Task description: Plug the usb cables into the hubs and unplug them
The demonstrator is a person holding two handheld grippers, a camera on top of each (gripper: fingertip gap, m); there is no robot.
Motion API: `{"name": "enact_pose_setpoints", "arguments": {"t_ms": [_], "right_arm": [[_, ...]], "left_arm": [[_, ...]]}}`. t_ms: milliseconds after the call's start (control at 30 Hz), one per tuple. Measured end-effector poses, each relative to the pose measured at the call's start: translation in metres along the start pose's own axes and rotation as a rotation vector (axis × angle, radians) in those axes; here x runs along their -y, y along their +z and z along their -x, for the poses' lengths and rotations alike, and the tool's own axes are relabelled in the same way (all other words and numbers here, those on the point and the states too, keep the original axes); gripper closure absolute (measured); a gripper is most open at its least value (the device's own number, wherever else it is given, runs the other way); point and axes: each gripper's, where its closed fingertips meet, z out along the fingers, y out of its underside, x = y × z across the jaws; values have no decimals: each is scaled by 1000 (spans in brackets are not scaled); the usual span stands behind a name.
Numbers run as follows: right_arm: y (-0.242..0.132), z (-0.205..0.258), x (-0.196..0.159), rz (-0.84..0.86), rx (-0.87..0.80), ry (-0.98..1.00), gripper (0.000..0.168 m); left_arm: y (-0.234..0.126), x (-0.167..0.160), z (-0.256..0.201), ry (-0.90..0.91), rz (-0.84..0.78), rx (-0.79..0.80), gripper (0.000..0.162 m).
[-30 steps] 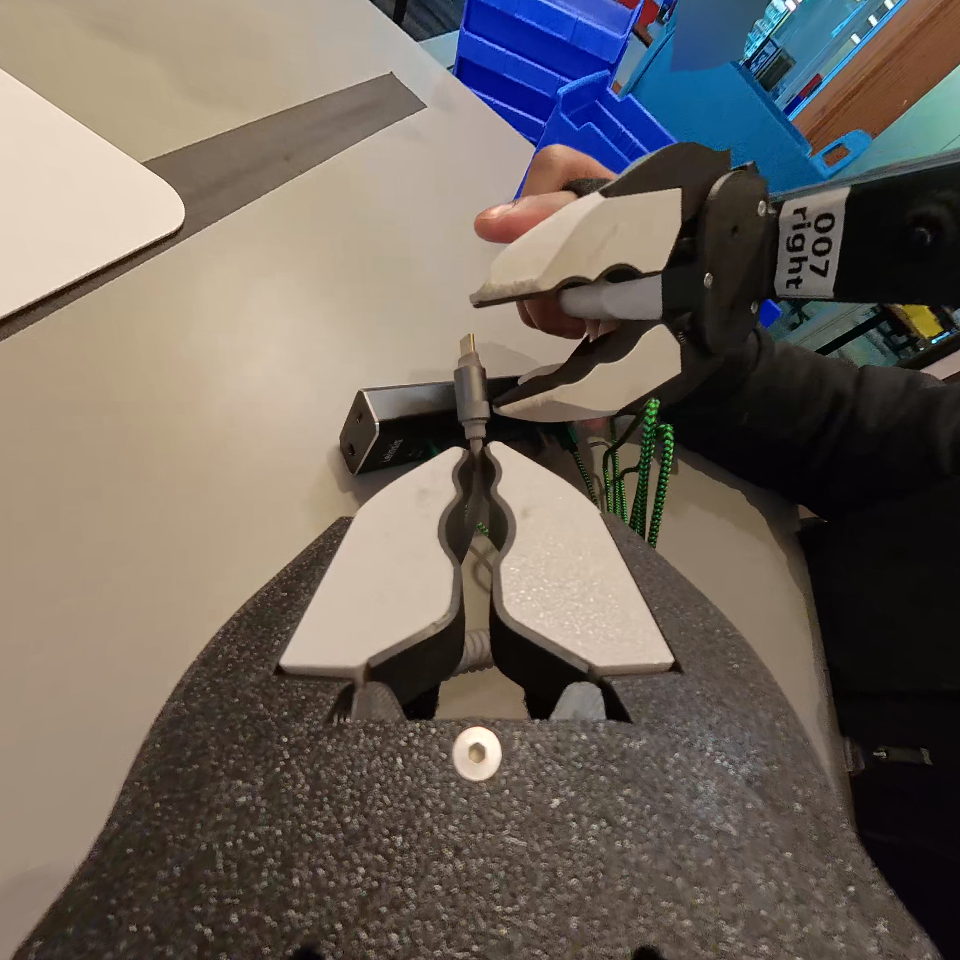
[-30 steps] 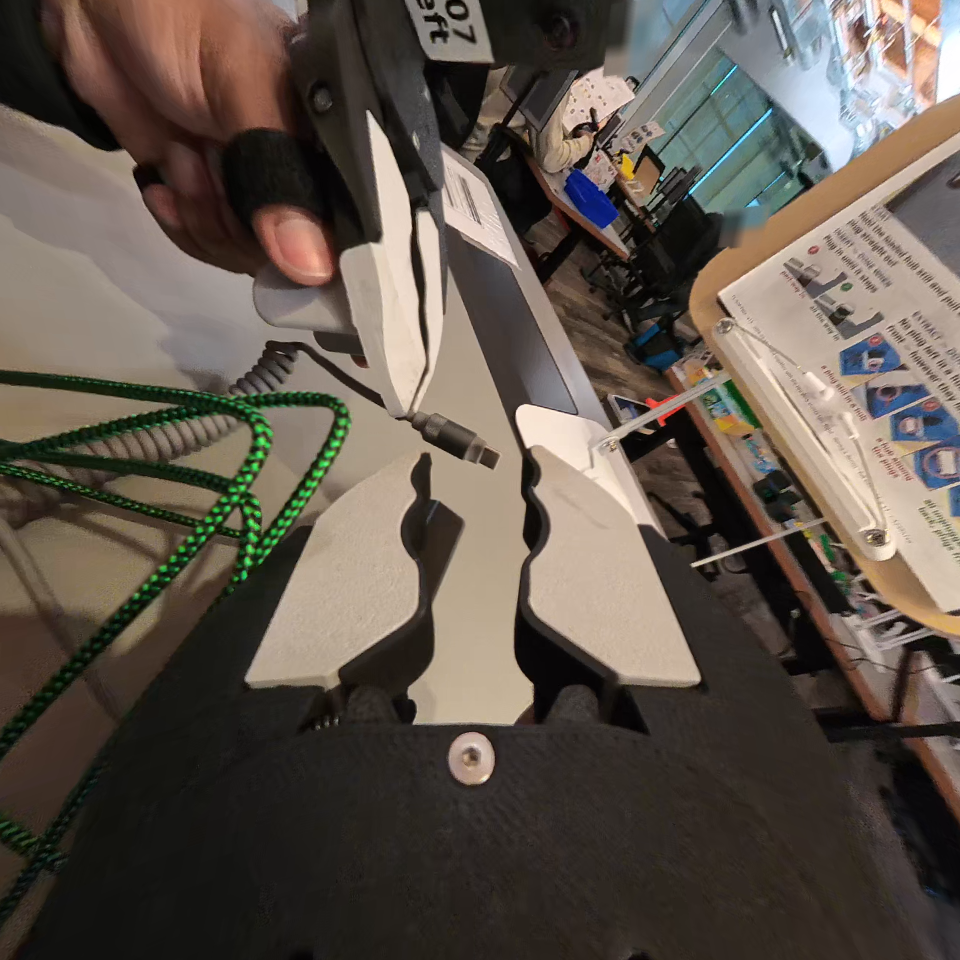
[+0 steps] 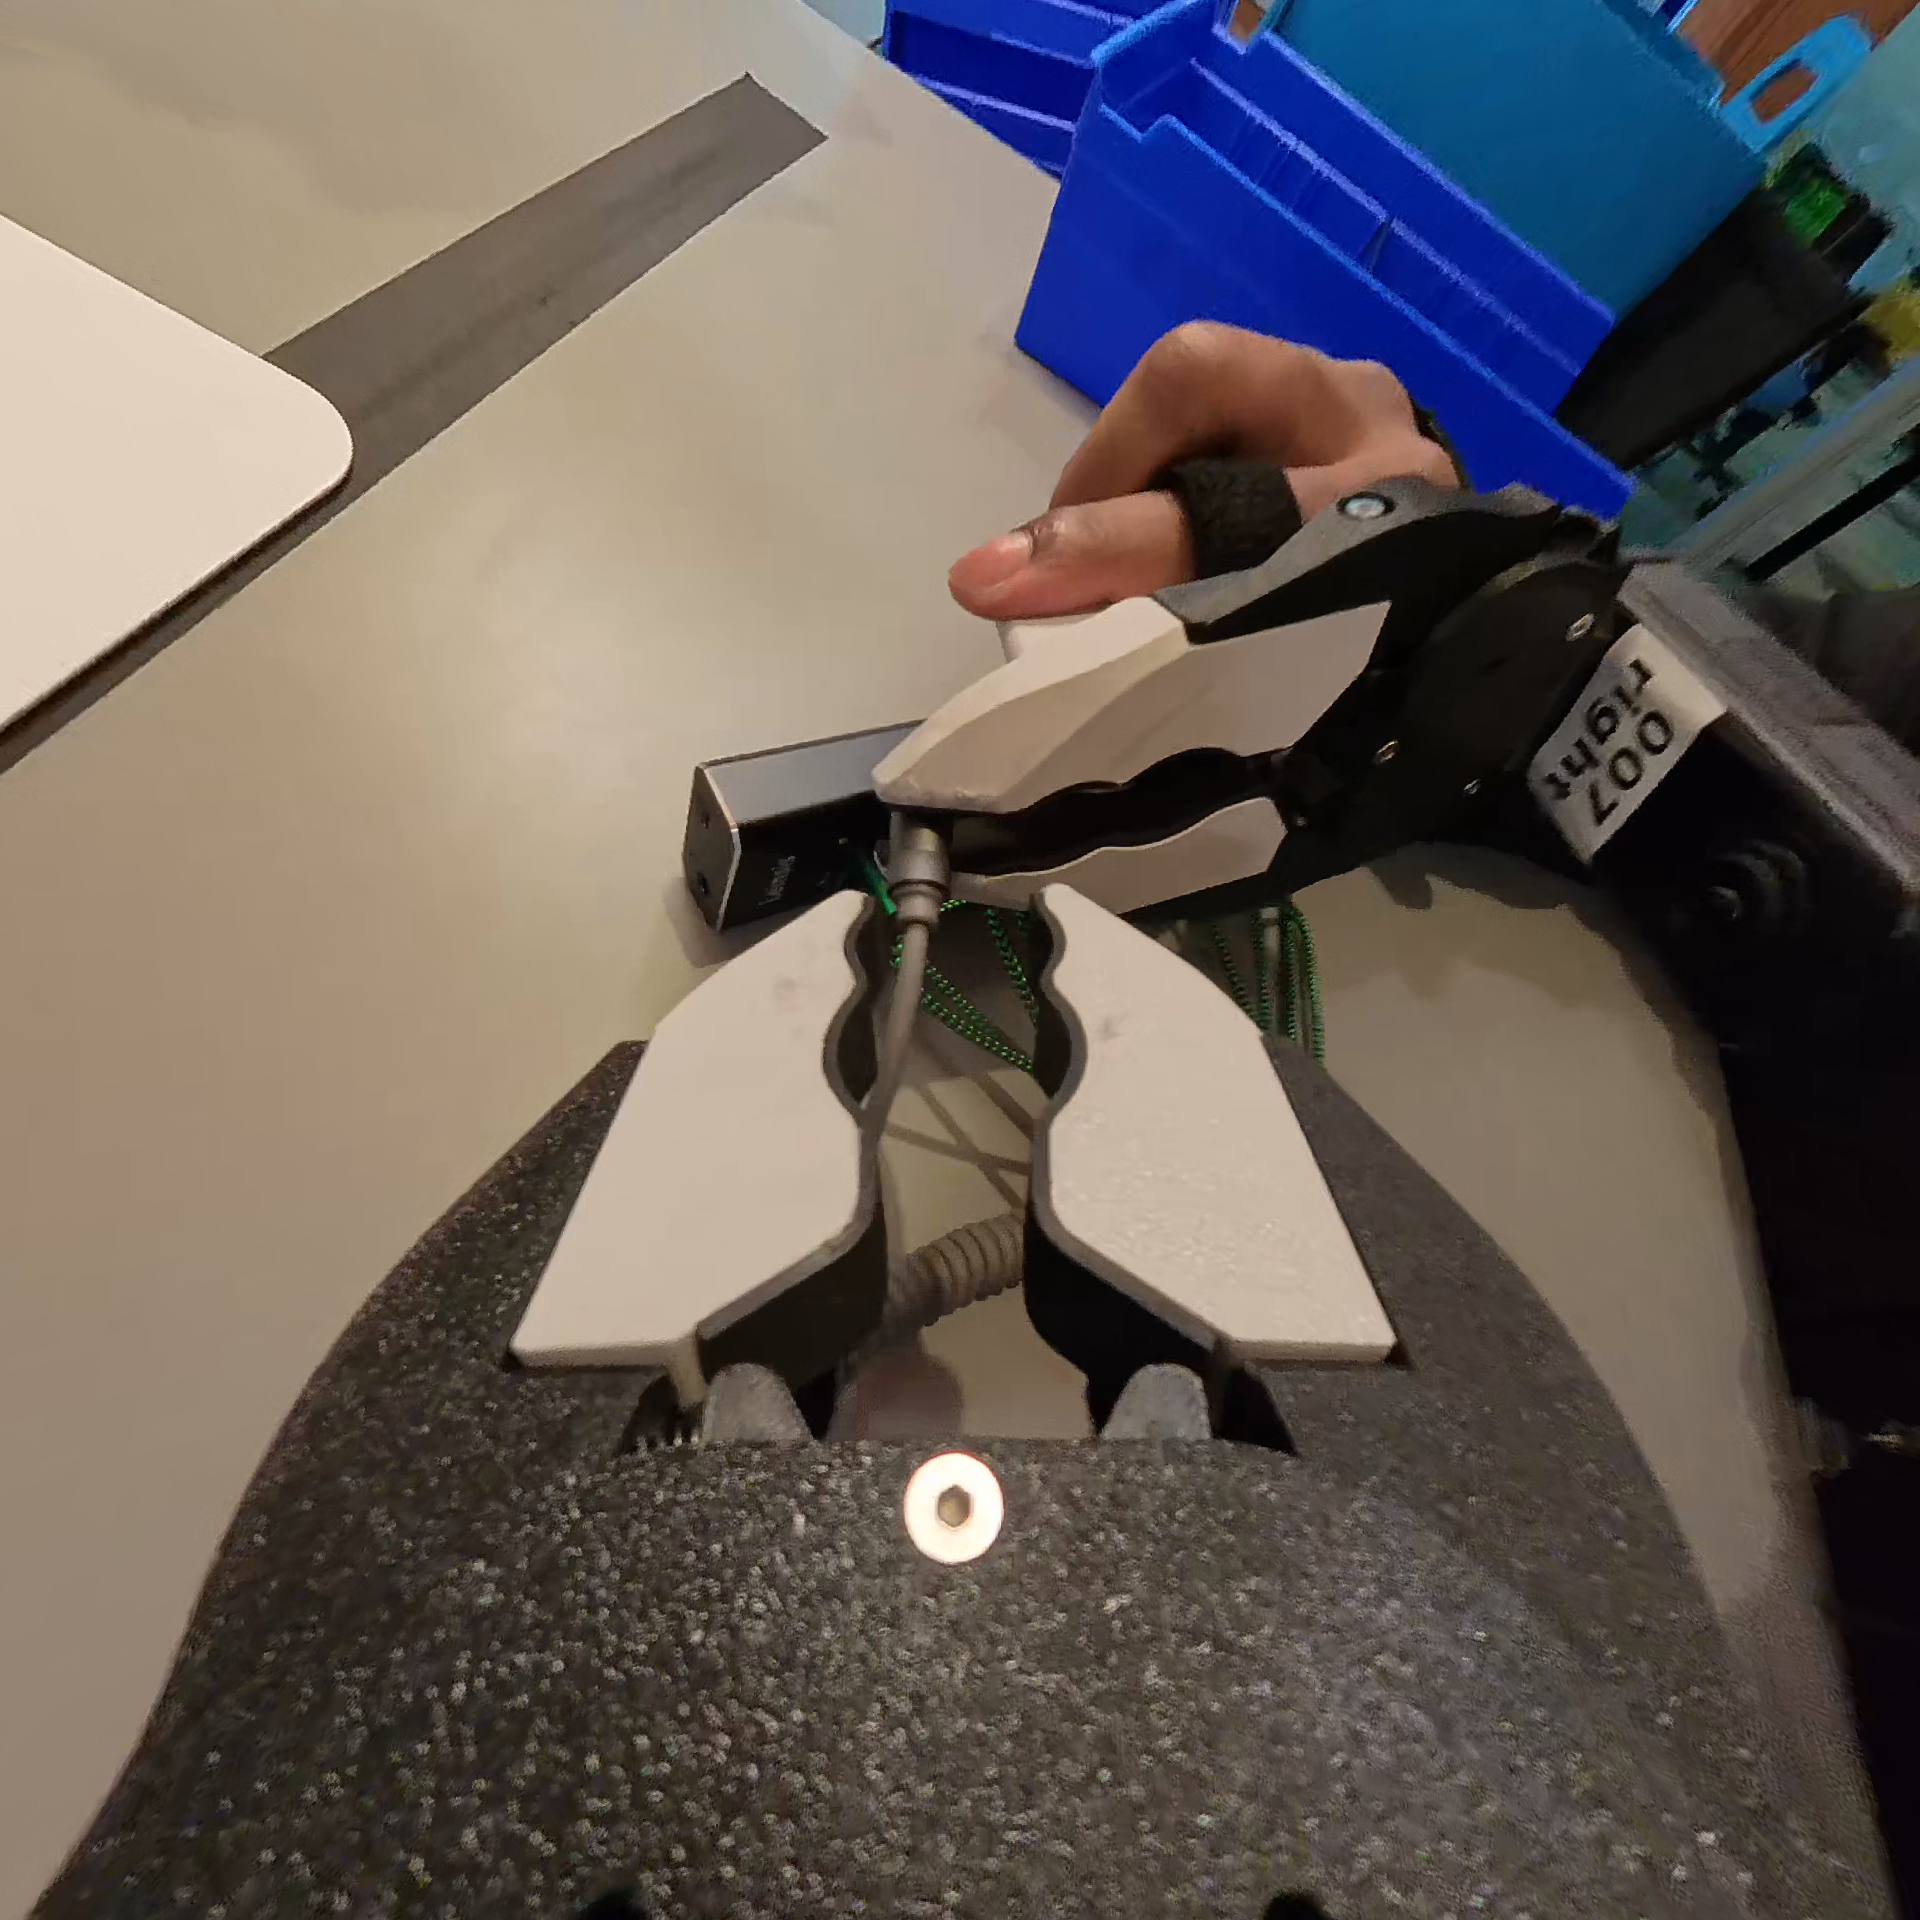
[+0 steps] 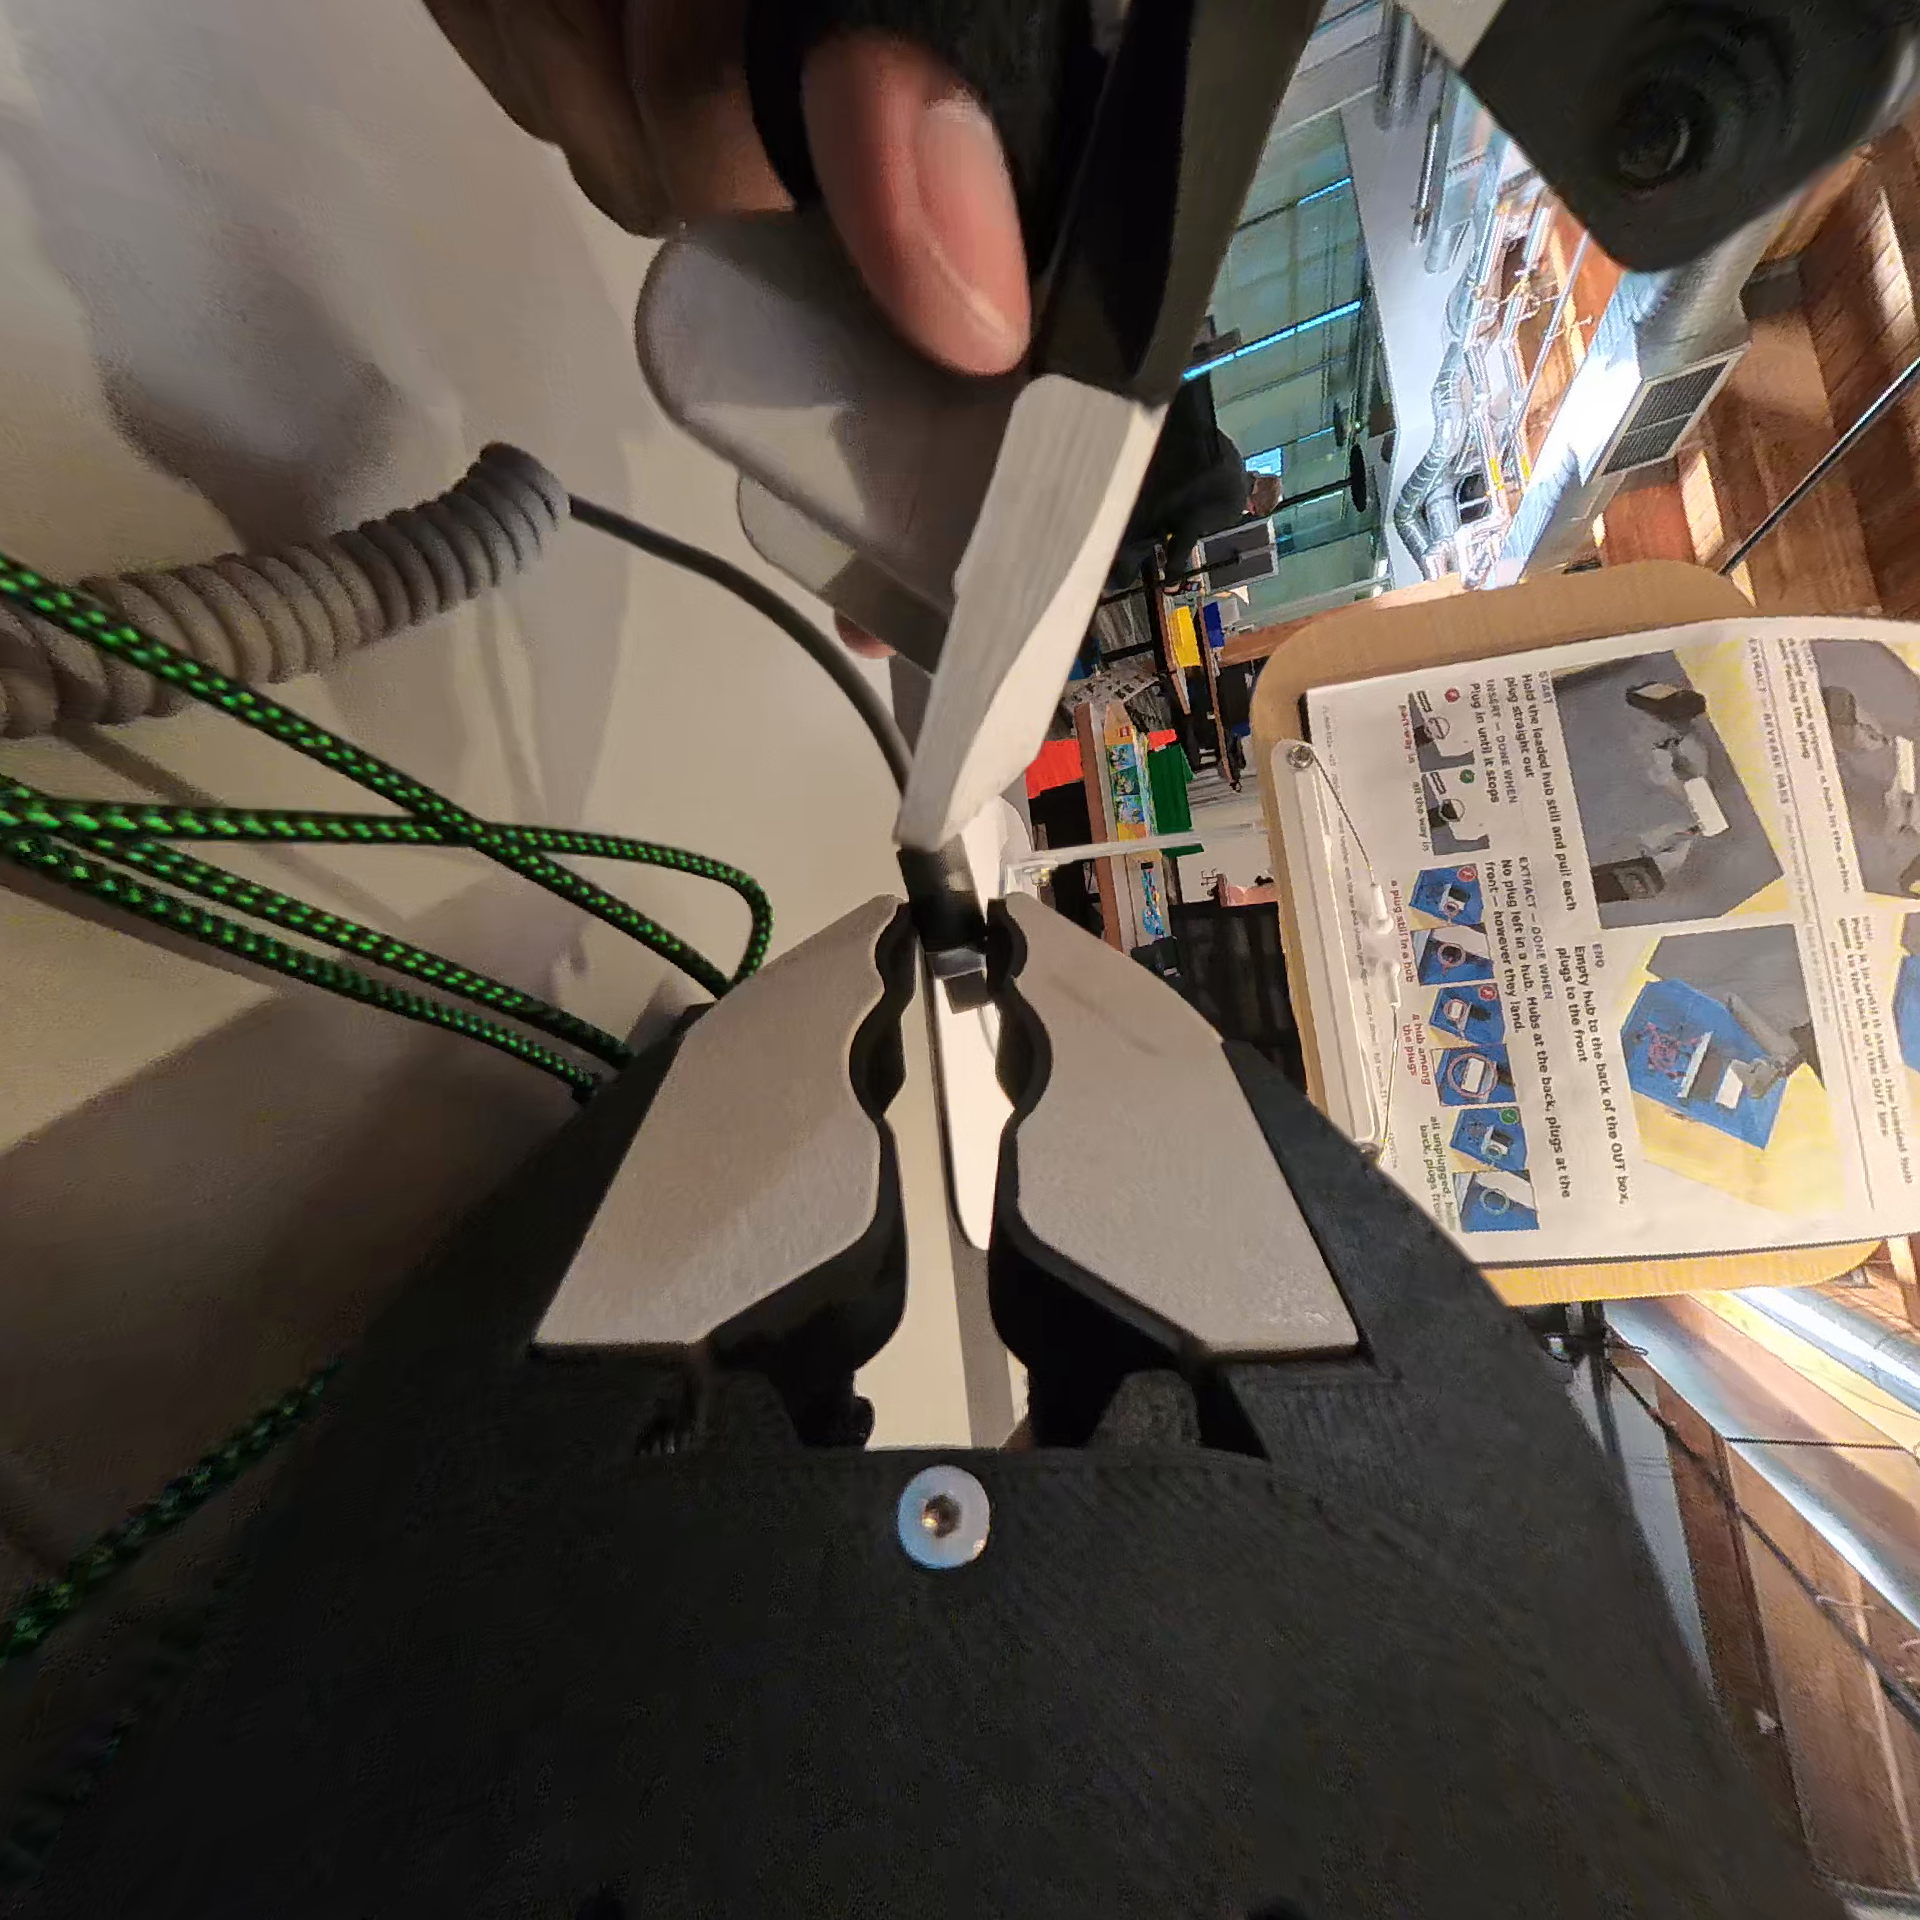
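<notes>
My left gripper (image 3: 951, 914) stood apart, jaws spread, the grey cable (image 3: 902, 997) running loose between its fingers. My right gripper (image 4: 943, 925) had closed narrow on the grey plug (image 4: 948, 914), pinched at the fingertips. The dark hub (image 3: 774, 821) lay on the grey table (image 3: 364, 831) just beyond the left gripper. Green braided cables (image 4: 343, 831) trailed at near left.

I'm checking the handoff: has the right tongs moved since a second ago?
Yes. In the left wrist view the right tongs have dropped toward the black hub on the table, now overlapping it and closed on the grey plug.
</notes>
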Motion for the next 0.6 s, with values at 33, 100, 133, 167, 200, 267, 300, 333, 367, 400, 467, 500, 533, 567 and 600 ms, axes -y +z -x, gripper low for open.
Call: {"name": "enact_pose_setpoints", "arguments": {"t_ms": [33,100,133,167,200,267,300,333,367,400,467,500,533,567,600], "right_arm": [[0,1,1,-6,0,-2,156],[0,2,1,-7,6,2,156],[0,2,0,-8,9,6,156],[0,3,-1,-12,12,15,156],[0,3,-2,-15,17,28,156],[0,2,-3,-16,16,58,156],[0,1,-4,-16,13,71,156],[0,0,-4,-16,18,83,156],[-1,0,-4,-16,28,93,156],[-1,0,-5,-16,30,101,156],[-2,-1,-6,-22,34,109,156],[-2,-1,-6,-21,38,110,156],[-2,0,-7,-21,38,108,156],[-1,1,-7,-22,39,108,156],[-1,1,-7,-23,43,109,156]], "left_arm": [[1,-1,2,33,6,30,145],[4,-1,7,85,9,78,151],[5,-2,7,95,6,81,151],[6,-2,7,103,1,79,151],[7,-2,8,106,-6,74,151],[10,-6,9,106,-2,61,155],[11,-9,11,112,10,63,156],[12,-11,13,122,16,71,157],[12,-10,14,133,-1,74,157],[12,-7,14,140,-21,72,158],[12,-5,12,158,-39,63,158],[12,-5,11,169,-45,62,157],[12,-4,10,180,-52,57,157],[11,-4,9,188,-57,49,159],[11,-5,9,192,-52,45,159]]}}
